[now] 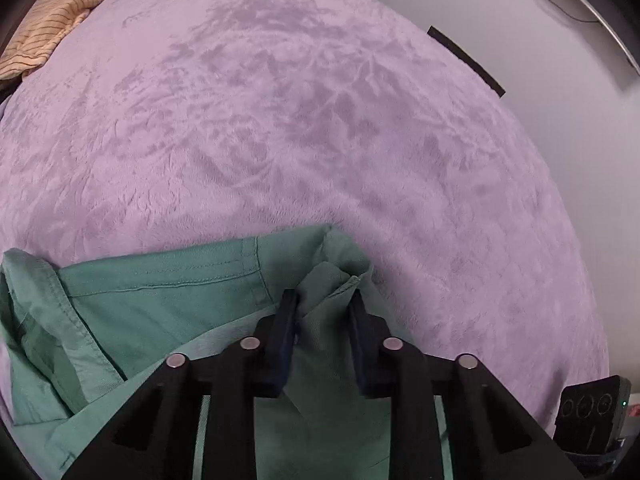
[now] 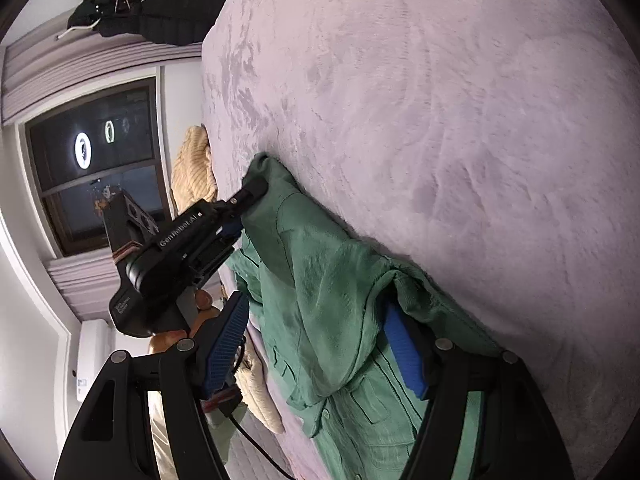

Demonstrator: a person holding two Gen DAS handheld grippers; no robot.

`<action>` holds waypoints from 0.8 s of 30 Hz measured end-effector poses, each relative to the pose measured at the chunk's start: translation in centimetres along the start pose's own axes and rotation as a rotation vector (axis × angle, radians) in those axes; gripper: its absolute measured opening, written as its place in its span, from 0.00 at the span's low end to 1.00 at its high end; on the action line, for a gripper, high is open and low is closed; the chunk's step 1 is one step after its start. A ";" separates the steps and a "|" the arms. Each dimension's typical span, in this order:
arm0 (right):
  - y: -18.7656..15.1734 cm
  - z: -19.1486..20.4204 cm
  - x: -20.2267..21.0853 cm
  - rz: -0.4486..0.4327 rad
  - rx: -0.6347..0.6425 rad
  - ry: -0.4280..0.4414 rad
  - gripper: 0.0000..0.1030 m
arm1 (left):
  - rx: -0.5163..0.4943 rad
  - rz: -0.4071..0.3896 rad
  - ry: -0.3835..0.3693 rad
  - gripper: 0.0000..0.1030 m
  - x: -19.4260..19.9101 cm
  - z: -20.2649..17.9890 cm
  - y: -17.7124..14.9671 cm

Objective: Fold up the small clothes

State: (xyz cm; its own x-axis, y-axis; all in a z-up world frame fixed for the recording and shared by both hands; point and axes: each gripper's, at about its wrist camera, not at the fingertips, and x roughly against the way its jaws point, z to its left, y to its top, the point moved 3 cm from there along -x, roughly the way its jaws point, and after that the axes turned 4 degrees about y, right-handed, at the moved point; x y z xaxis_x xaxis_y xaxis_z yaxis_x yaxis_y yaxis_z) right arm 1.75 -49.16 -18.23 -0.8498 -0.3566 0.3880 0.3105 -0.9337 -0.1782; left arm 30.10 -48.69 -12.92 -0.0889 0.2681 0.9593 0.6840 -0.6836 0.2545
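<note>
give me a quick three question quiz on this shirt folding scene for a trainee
1. Which thing sits between the fingers of the left gripper? A white towel, B green shirt, C black cable.
2. True or false: the green shirt lies on a bare wooden table.
3. In the left wrist view, what lies at the far left edge of the lilac blanket?
Key: 1 B. 2 false, it lies on the lilac blanket. 3 a yellow striped garment.
</note>
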 end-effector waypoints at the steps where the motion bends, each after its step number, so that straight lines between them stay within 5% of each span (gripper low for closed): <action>1: 0.1 0.0 0.0 -0.002 0.002 -0.021 0.03 | -0.002 -0.021 -0.010 0.16 0.4 0.1 -0.2; 8: -0.8 2.7 0.8 -0.096 0.256 -0.169 0.03 | 0.022 -0.127 -0.028 0.15 2.5 0.8 0.4; 11: -0.3 0.6 0.8 -0.113 0.240 -0.242 0.03 | 0.037 -0.104 0.022 0.16 0.1 0.5 0.3; 14: 0.3 -1.1 1.2 -0.104 0.175 -0.207 0.02 | 0.072 -0.104 0.033 0.22 -0.6 0.5 1.0; 19: 0.0 -0.7 1.6 -0.074 0.181 -0.222 0.03 | 0.106 -0.215 0.120 0.22 3.9 2.1 3.7; 24: -0.5 1.2 4.8 -0.091 0.214 -0.240 0.08 | 0.097 -0.230 0.128 0.22 6.9 4.6 2.8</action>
State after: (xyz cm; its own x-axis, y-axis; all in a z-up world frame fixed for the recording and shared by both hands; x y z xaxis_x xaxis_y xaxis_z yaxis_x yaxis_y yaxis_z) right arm -1.99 -50.41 -15.24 -0.7612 -0.2448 0.6005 0.3419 -0.9383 0.0509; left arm 34.76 -45.58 -6.17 -0.3360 0.3165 0.8871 0.7010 -0.5450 0.4599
